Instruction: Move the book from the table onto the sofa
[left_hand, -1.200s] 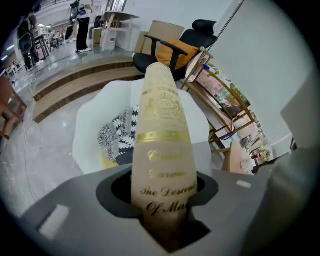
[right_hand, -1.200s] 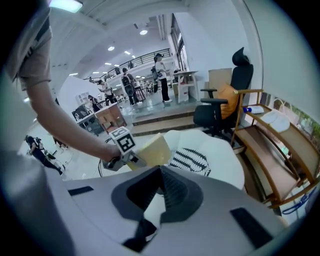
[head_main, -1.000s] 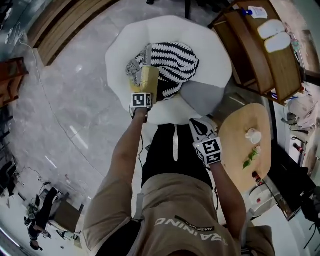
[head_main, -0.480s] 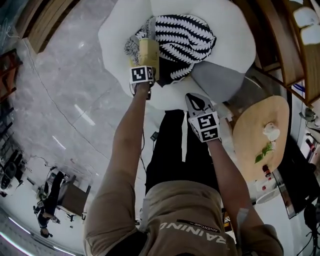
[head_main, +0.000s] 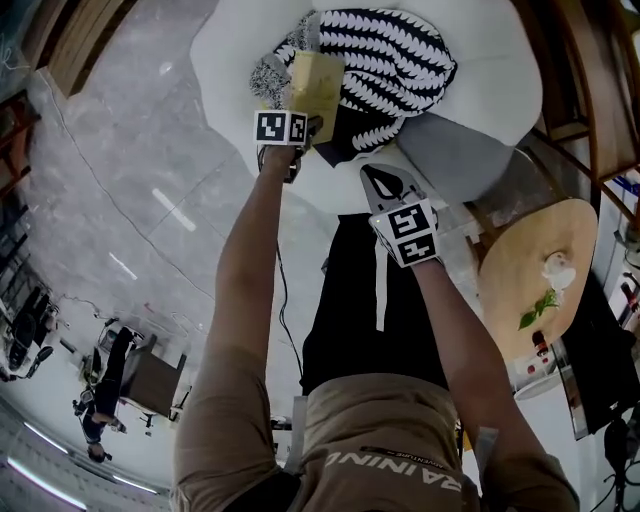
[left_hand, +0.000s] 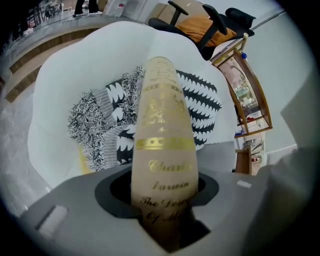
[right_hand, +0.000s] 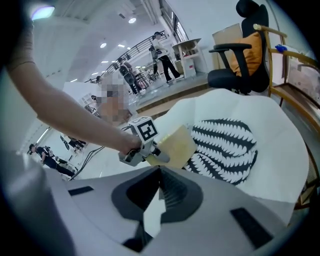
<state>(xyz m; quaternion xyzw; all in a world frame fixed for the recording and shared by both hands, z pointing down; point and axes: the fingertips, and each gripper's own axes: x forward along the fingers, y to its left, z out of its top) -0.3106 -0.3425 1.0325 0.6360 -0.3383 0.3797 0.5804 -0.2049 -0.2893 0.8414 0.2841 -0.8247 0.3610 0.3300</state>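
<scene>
Book (head_main: 318, 85) is clamped in the left tongs (head_main: 302, 122), over the white sofa (head_main: 225, 60) ahead of them. Best lay it flat beside the striped throw (head_main: 400, 50) before loosening; the right tongs (head_main: 383, 183) are together, empty.

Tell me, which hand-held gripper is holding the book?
The left hand-held gripper: its jaws clamp the tan hardcover book with gold lettering. The right hand-held gripper holds nothing.

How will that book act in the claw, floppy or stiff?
Probably stiff: the book stands straight out of the left claw without drooping. Its thick spine suggests some weight. Set on the knitted blanket, it likely won't slide.
</scene>
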